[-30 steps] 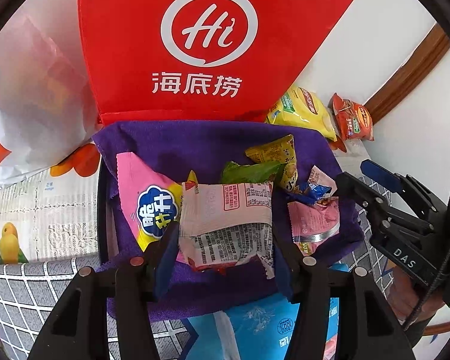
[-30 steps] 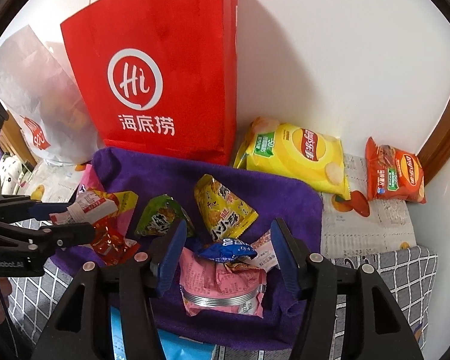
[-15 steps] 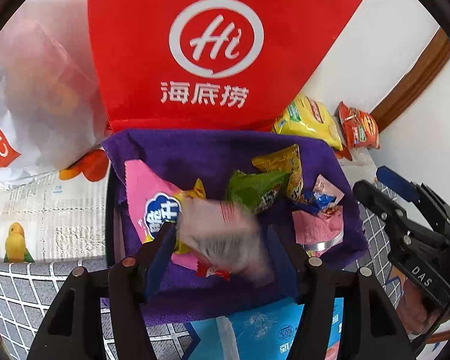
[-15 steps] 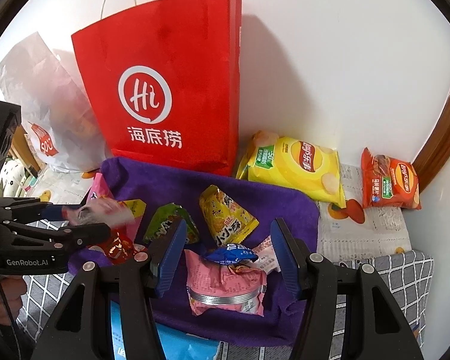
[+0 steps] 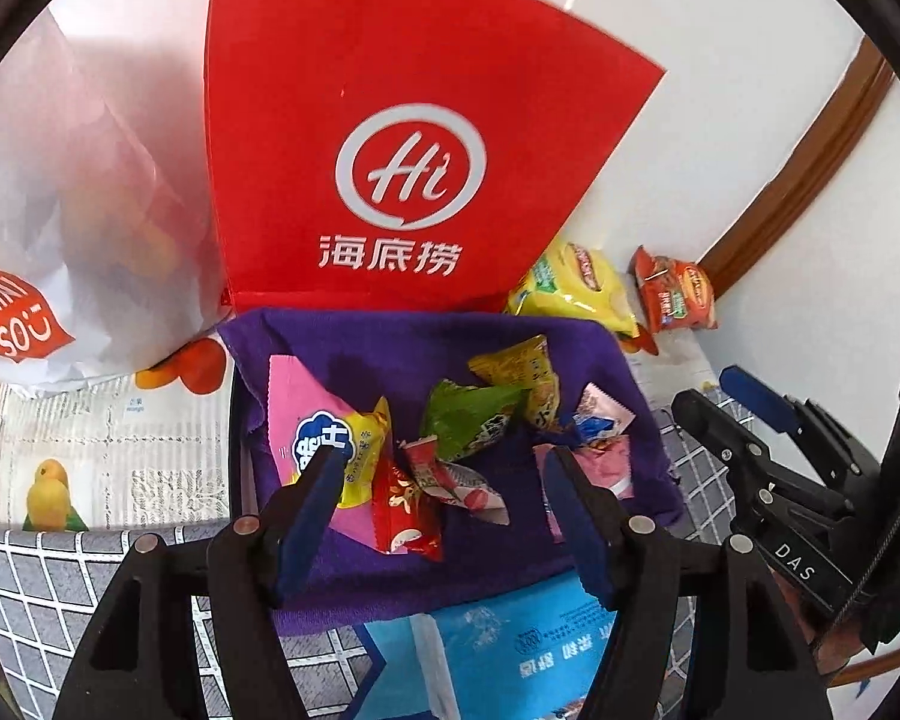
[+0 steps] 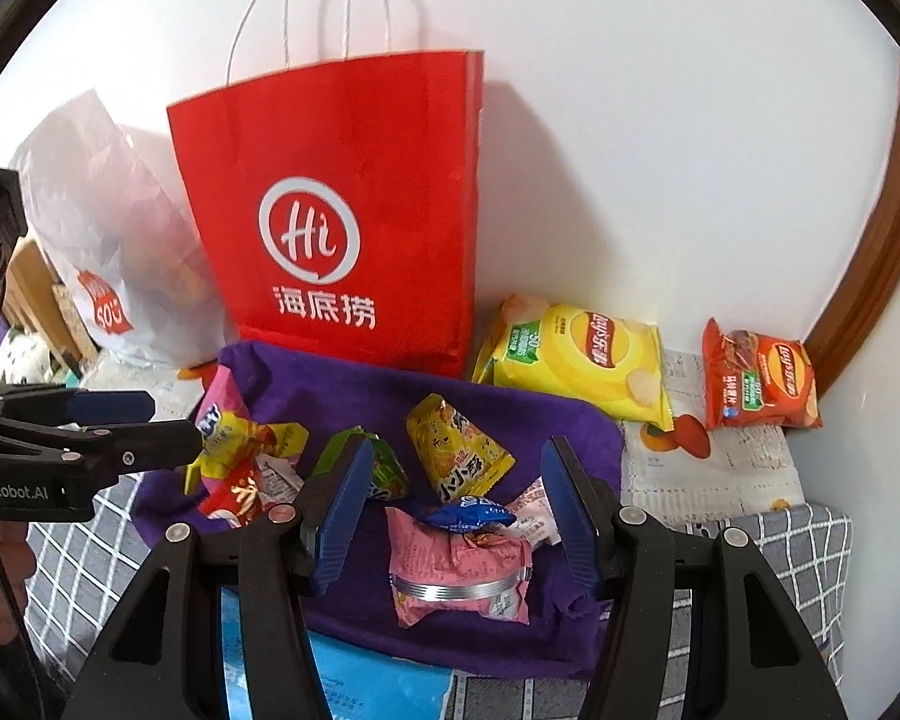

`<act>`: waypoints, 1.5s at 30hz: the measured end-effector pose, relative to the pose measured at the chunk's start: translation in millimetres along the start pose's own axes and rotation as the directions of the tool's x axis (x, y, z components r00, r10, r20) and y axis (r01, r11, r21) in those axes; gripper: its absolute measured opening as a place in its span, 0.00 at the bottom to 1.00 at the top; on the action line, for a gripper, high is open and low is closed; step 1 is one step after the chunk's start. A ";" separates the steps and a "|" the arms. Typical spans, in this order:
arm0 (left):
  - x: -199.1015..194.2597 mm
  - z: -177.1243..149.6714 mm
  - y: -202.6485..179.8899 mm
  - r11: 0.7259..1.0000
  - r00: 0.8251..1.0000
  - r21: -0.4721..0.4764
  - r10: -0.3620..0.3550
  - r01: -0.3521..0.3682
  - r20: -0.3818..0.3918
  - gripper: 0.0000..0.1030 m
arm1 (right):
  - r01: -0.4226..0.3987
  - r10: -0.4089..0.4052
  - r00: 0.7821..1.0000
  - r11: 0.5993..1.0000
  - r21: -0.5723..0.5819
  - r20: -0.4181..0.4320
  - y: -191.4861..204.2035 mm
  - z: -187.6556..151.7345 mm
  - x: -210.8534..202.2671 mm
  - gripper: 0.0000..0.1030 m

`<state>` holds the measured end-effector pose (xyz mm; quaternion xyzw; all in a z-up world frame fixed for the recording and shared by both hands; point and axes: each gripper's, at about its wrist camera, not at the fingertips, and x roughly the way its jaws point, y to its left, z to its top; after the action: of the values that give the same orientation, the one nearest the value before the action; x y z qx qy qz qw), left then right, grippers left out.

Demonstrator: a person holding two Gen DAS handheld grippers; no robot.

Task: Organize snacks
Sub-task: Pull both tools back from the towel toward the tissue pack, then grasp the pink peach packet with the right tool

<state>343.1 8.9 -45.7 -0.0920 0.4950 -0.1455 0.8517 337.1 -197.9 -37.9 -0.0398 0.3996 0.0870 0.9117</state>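
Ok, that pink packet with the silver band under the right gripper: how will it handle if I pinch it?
The pink packet looks crinkly and puffed, so probably light and floppy. Its glossy film may slip. The blue wrapper lying on it would likely slide off.

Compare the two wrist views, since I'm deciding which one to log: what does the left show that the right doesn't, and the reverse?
Left only: the parrot print on the table covering, the white packet lying unfolded on the cloth, and the right gripper seen from the side.

Right only: the red bag's string handles, the full faces of the yellow chips and orange chips, and the left gripper, fingers apart and empty.

Both: the red bag, purple cloth, white bag, green packet and pink packet.
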 end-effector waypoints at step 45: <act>-120.7 -100.9 -70.9 0.991 0.984 0.130 -0.008 -0.016 0.179 0.65 | 0.100 -0.114 0.991 0.979 0.176 0.072 -29.6 -136.5 -184.3 0.75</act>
<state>187.8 -18.2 24.4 -0.0475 0.4058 -0.1672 0.8973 121.6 -269.7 5.2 0.0209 0.3654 0.0044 0.9306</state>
